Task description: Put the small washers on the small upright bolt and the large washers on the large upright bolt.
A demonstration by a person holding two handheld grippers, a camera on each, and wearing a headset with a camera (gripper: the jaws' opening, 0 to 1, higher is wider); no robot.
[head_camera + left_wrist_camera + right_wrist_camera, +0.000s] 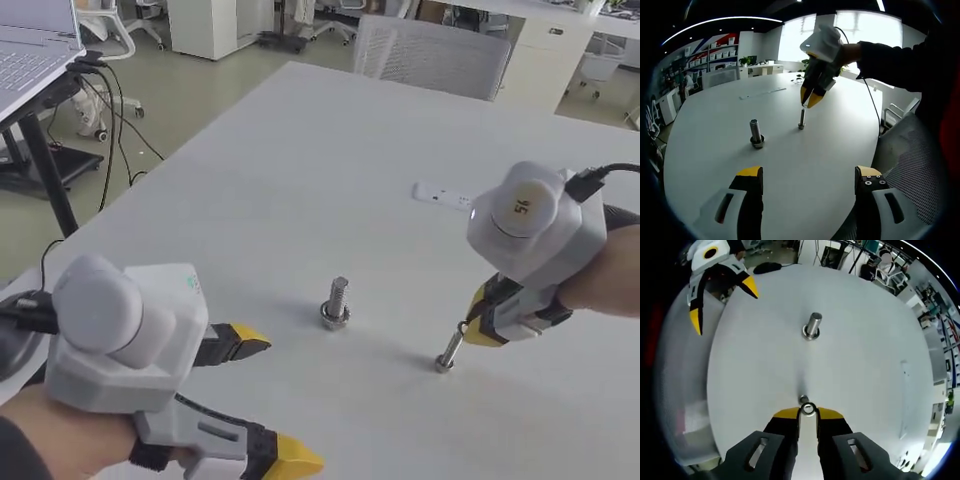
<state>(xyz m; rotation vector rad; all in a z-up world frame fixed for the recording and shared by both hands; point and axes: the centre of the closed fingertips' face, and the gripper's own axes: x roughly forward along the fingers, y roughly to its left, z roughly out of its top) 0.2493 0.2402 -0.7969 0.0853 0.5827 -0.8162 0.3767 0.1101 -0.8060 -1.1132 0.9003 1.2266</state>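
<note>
White tabletop (300, 150): I had right hand-held gripper (808, 413) clenched on small washer (808, 409) at tip of small bolt (448, 352); next, I judged, centre hole, let go. Left hand-held gripper (808, 172) released.

This is looking like an office. A grey mesh-backed chair (430, 55) is standing behind the white surface (300, 180), and an open silver laptop (30, 50) is sitting nearby.

Table (300, 170): smooth, matt white top.
Large bolt (338, 298): grey metal, dull sheen, threaded shank.
Small bolt (449, 351): bright metal.
Small washer (807, 409): shiny metal ring.
Left gripper (286, 402): matt white plastic shell, black jaws, yellow tips.
Chair back (430, 55): grey mesh.
</note>
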